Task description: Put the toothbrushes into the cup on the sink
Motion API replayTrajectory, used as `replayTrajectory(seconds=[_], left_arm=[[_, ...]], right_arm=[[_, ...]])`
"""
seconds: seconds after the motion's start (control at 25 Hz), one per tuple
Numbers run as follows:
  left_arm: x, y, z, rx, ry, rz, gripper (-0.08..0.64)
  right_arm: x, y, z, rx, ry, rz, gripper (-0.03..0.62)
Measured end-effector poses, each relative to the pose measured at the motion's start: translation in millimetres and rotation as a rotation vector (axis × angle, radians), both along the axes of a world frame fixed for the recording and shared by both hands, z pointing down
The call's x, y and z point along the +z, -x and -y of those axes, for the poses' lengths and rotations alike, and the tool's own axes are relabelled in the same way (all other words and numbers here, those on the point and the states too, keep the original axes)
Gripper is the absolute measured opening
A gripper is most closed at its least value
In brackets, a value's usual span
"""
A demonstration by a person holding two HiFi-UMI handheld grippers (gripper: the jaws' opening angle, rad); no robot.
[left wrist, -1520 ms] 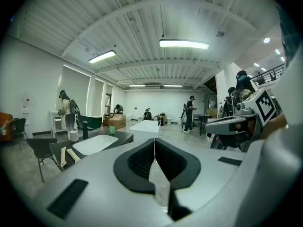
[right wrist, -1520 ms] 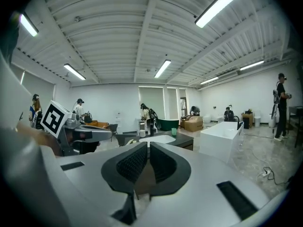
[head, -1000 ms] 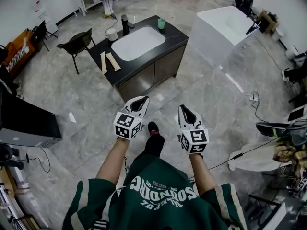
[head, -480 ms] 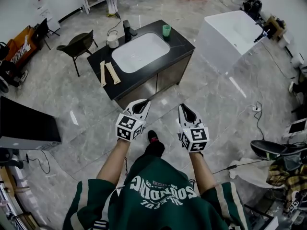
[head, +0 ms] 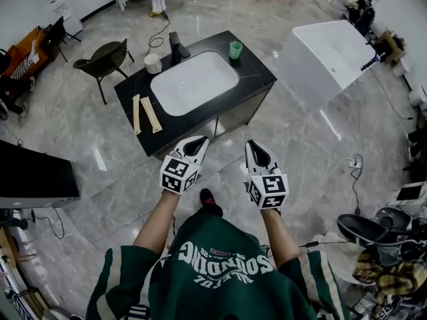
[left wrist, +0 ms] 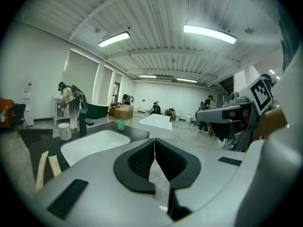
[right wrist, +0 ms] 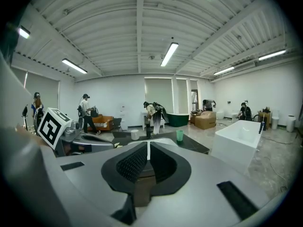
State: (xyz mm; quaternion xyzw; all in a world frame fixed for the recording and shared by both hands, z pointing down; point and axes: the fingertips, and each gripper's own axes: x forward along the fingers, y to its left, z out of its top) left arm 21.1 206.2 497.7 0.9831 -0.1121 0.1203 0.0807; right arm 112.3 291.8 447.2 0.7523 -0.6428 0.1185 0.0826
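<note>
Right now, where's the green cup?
Head view: the cup stands on the counter's far right corner, just beyond the basin and right of the faucet.

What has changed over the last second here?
The person has walked closer to the sink counter, bringing the left tongs and right tongs toward it. Nothing was taken or released: both stay shut and empty. The toothbrushes and green cup sit where they were.
</note>
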Motion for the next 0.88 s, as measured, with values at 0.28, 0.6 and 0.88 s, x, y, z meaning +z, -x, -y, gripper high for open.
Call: replayTrajectory(seconds=[0.28,0.6,0.88], left_arm=[[6.3,-10.4,52.5,-0.052,0.011,0.010,0.012],[14.1,4.5,95.7,-0.128,0.030,0.020,0.012],[18.3,38.2,124.3,-0.228,0.050,0.015,0.012]], right_arm=[[9.9,-8.2,66.5,-0.071,0.010,0.007,0.043],[18.4,-1.5,119.2,-0.147,0.027,0.030,0.043],[14.4,30.9,157.6,-0.241,-0.005,0.030,0.043]])
